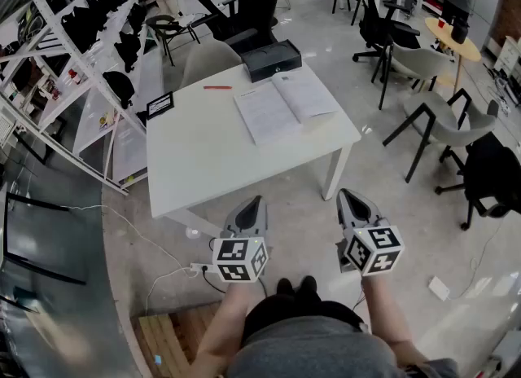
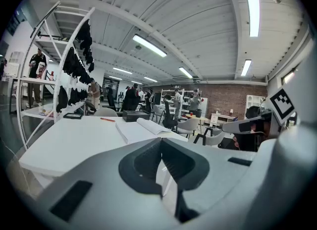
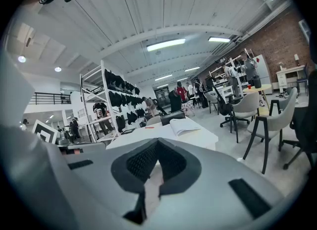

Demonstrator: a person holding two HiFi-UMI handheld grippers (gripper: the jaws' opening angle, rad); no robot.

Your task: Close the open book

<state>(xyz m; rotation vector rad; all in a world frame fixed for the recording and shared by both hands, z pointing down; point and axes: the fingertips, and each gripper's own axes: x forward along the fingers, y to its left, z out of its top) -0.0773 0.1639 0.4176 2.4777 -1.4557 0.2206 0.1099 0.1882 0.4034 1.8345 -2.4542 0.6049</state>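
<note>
We held the left gripper (image 1: 252, 205) and right gripper (image 1: 352, 199) shut and empty, short of the table's (image 1: 195, 164) near edge. The open book (image 1: 286, 104) lay at its far right, ahead of both, spine running near to far.

Open book (image 1: 285, 103) lies on the desk (image 1: 212, 156), far right; box (image 1: 271, 59) at its twelve o'clock, pen (image 1: 217, 87) at nine.
</note>
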